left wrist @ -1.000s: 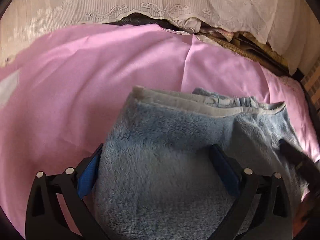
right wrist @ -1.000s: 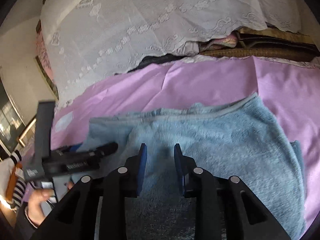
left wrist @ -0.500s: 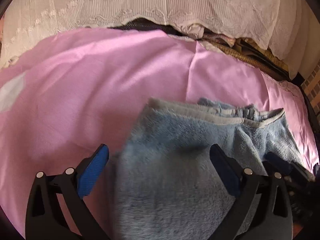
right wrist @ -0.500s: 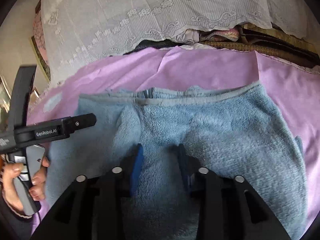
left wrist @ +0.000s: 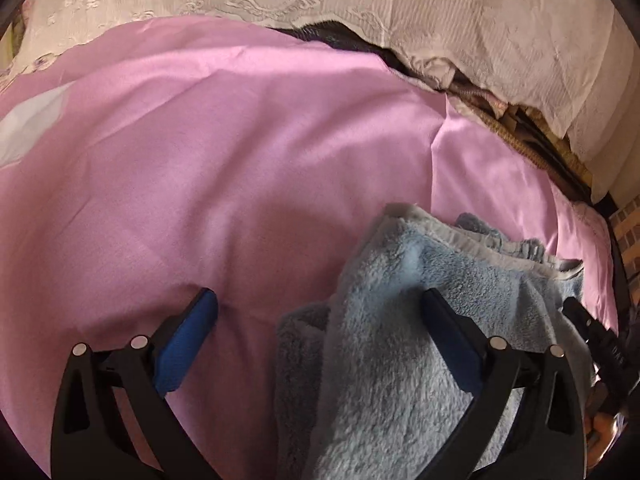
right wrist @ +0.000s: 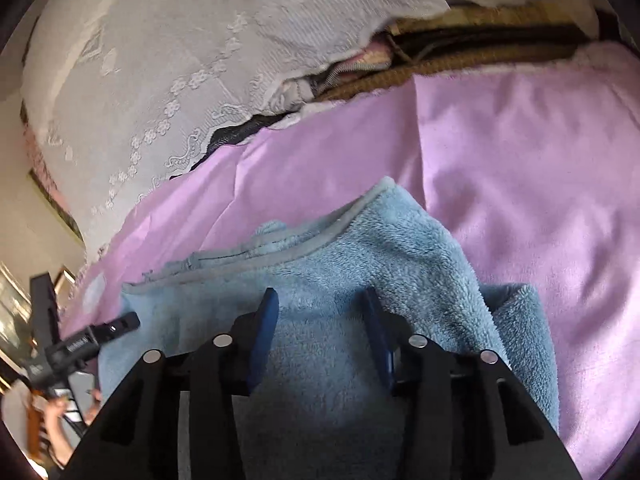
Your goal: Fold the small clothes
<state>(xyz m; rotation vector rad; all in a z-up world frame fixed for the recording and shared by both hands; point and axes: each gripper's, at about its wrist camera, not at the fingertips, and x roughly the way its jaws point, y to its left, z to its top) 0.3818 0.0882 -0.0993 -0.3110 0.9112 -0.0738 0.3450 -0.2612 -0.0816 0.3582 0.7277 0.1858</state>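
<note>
Jaws of the left gripper (left wrist: pixel 316 320) stand wide apart, holding nothing. On the right gripper (right wrist: pixel 318 320) they have just been opening over the blue fleece pants (right wrist: pixel 360 264), which lie folded at five o'clock on the pink sheet (left wrist: pixel 240 160); maybe one more fold remains.

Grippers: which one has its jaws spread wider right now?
The left gripper: its jaws stand far apart, the left one over bare pink sheet. The right gripper shows a narrower gap, having just been opening, over the blue fleece garment.
</note>
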